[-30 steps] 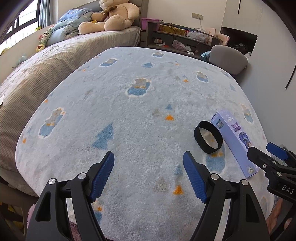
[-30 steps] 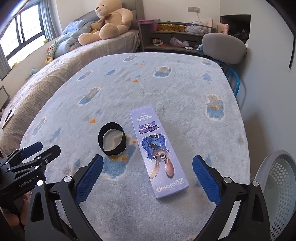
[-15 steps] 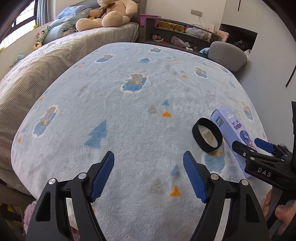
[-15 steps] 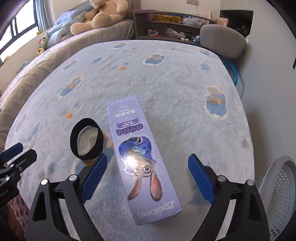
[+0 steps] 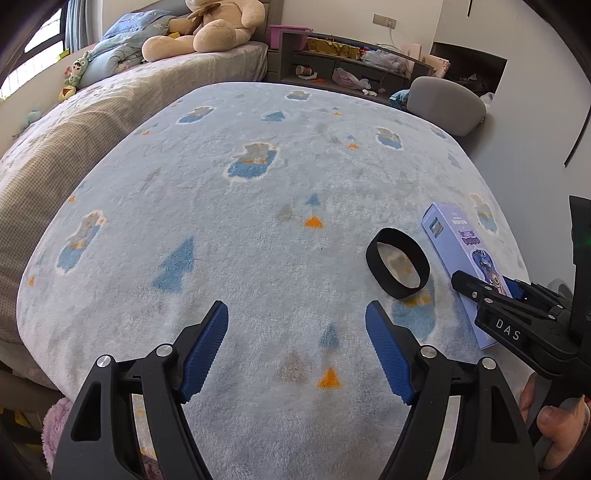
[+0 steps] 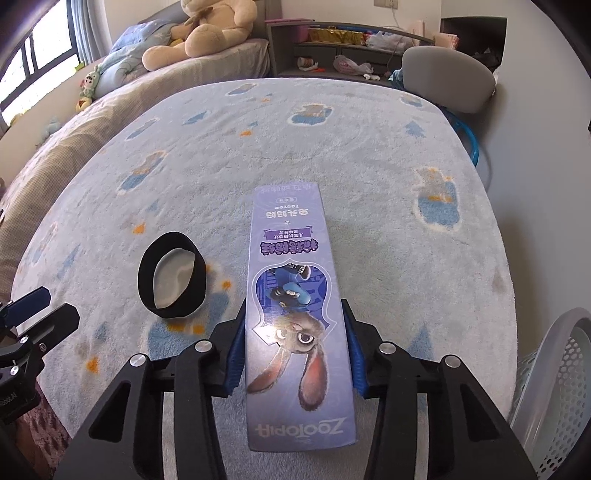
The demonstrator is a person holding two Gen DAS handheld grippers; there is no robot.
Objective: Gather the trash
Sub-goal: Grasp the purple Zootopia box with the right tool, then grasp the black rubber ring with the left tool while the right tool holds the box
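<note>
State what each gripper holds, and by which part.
The right gripper is closing on the purple Zootopia box, its pads against the long sides near the near end. The left gripper is open over the blanket, holding nothing.

box [image 6: 295,295] on blanket [image 6: 369,166] | band [image 6: 170,275] left of box | basket [image 6: 554,387] right

A child's bedroom is showing here. A big teddy bear [image 6: 207,29] is lying on the bed [image 6: 110,110] at eleven o'clock, and cluttered shelves [image 6: 351,44] are standing at twelve o'clock.
</note>
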